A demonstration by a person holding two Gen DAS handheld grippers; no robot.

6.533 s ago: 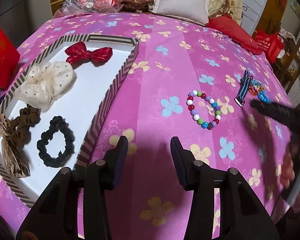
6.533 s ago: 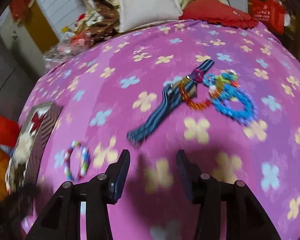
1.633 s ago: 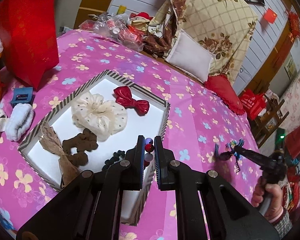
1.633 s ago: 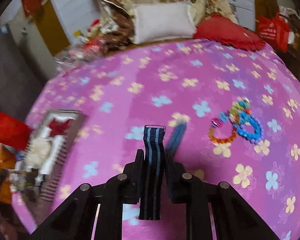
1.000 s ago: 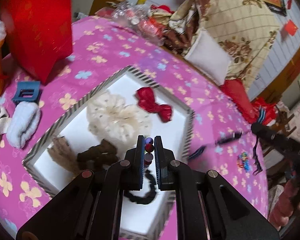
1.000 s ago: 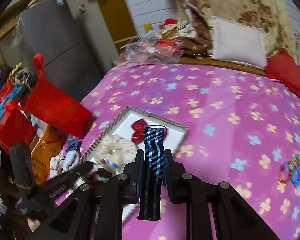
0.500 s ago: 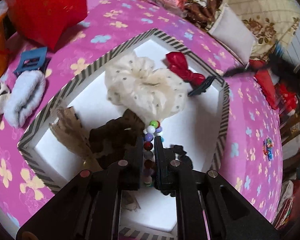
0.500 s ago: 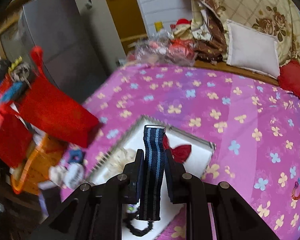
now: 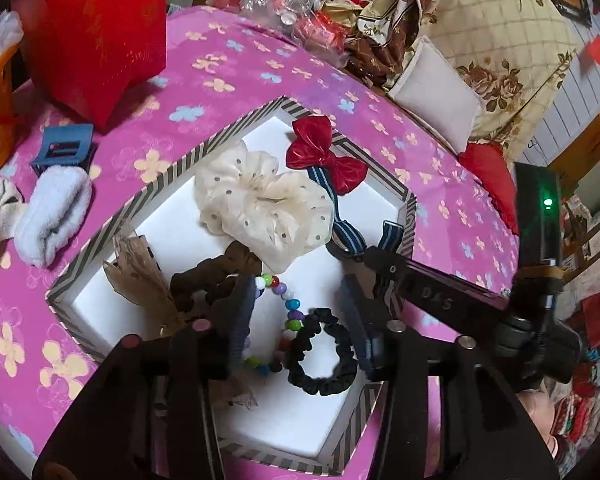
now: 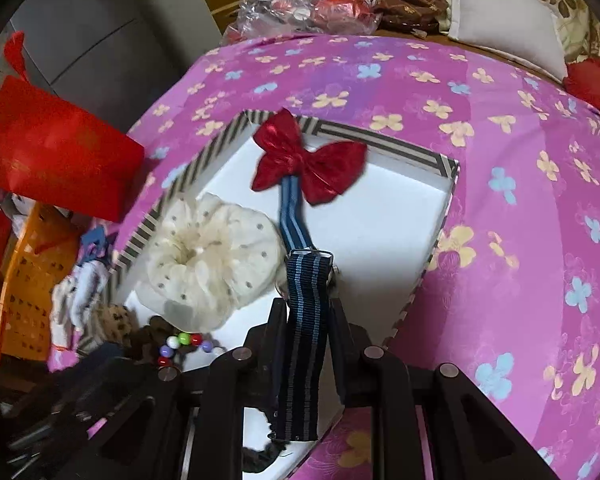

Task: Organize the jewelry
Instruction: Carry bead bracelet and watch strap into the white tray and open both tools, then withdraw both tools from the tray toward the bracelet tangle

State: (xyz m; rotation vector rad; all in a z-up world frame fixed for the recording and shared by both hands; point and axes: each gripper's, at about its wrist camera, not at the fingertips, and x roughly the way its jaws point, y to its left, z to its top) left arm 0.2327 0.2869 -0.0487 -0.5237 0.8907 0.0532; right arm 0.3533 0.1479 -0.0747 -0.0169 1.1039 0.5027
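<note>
- Left gripper (image 9: 296, 320): jaws spread apart, empty, hovering over the near half of the striped-rim box (image 9: 407, 205).
- Beaded bracelet (image 9: 286, 312), one: multicoloured, lying on the white box floor between the left gripper's fingers, closer to its left finger; free of both.
- Right gripper (image 10: 307, 336): jaws clamped on the blue striped strap (image 10: 305, 332), reaching into the box from the left gripper's right.
- Blue striped strap, one: pinched mid-length; its far end runs forward from the right gripper across the box floor to the red bow (image 10: 310, 168), its near end hangs down below the jaws.
- Black scrunchie (image 9: 323, 352), one: on the box floor just right of the bracelet, between the left gripper's fingers.
- Cream dotted scrunchie (image 9: 260, 204), one: ahead of the left gripper, left of the strap.
- Brown scrunchie (image 9: 212, 280), one: ahead-left of the left gripper.
- Tan bow (image 9: 140, 276), one: far left of the box.
- Red bow, one: at the far corner, ahead of both grippers.
- Bed (image 10: 520, 208): pink flowered cover, carrying the box.
</note>
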